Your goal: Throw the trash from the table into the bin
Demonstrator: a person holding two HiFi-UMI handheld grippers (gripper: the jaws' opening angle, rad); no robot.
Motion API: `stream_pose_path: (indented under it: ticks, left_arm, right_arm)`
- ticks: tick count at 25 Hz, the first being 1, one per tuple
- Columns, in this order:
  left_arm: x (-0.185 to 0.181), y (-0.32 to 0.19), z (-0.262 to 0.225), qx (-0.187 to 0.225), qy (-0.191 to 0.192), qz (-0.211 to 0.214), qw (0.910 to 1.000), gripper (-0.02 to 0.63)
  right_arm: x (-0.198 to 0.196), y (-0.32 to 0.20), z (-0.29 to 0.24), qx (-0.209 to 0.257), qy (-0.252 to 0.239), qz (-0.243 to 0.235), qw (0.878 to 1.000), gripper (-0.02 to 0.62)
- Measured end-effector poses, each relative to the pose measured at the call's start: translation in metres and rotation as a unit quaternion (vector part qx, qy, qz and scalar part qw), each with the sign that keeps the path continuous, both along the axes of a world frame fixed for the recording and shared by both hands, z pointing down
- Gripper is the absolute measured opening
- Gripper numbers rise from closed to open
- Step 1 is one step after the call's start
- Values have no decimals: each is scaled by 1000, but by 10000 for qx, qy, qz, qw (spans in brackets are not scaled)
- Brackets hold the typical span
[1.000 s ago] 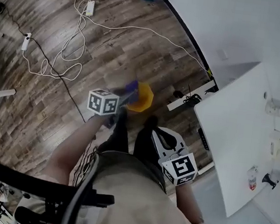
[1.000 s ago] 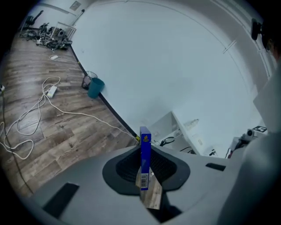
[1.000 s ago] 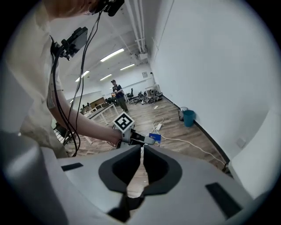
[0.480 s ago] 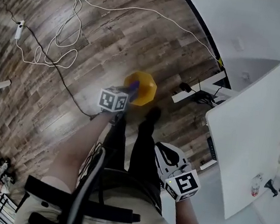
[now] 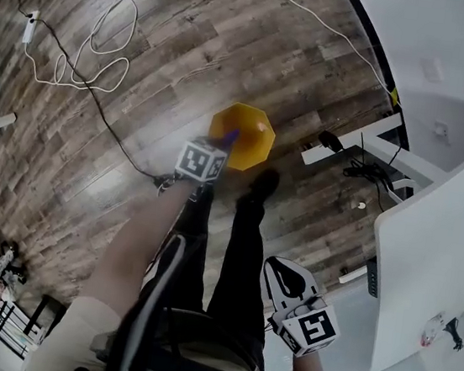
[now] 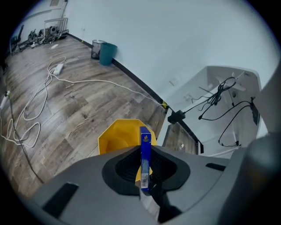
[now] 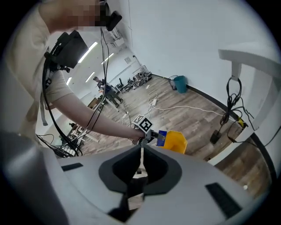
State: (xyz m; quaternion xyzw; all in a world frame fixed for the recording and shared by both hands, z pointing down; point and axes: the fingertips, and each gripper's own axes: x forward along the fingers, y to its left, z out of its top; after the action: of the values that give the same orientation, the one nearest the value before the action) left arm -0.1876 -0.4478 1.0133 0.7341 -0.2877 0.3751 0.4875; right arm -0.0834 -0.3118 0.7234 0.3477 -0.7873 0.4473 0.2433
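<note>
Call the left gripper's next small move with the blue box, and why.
Probably ease it a touch further over the yellow bin before releasing. The left gripper is clamped on the blue box, and the head view shows the box near the bin's edge, not its middle.

No wording can be read. The slim blue cardboard box (image 6: 145, 154) bears a small yellow emblem and a barcode, both illegible.

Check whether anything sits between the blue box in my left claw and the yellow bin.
Nothing visible does: the left claw holds the blue box, and the yellow bin lies directly beyond it, its mouth open.
</note>
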Motion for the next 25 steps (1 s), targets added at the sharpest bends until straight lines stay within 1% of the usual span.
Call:
stream_pose_path:
  ticks: [3,6,7,9,10,11,14,17,20,25]
  left_arm:
    - [1,1,22,52,-166,183,9997,60]
    - [6,5,52,132,-68,168,9997,60]
    - [4,4,56,138,-121,163,9997,60]
    - [1,1,54,116,-274,175,9994,71]
    - [0,1,58,104,-304,181,9993,90]
    - [0,2,61,77,-311,189,9993,95]
    - [2,6,61,-34,-250,209,9995,105]
    - [-7,6,59,-87,-283,236,9993,107]
    - [-12,7,58,-178,-200,128,9996,107]
    - [-28,0,46,-81,-153,60,9998,107]
  right_arm:
    - [4,13,20,-213,-21,-33,9998,29]
    - [7,18,33,-313,-5,-49,9995,29]
    - [7,17,35,-323,-6,-50,9995,29]
    - [8,15,37,-338,-2,-72,9994,29]
    - [9,14,38,-343,11,-92,9994,29]
    - [11,14,39,-356,33,-114,9993,29]
    - [12,12,40,-400,58,-160,9991,29]
    - [6,5,40,-387,35,-160,9991,29]
    - [0,5,42,-398,28,-262,9989,29]
    - [-22,-3,37,-299,18,-416,9987,29]
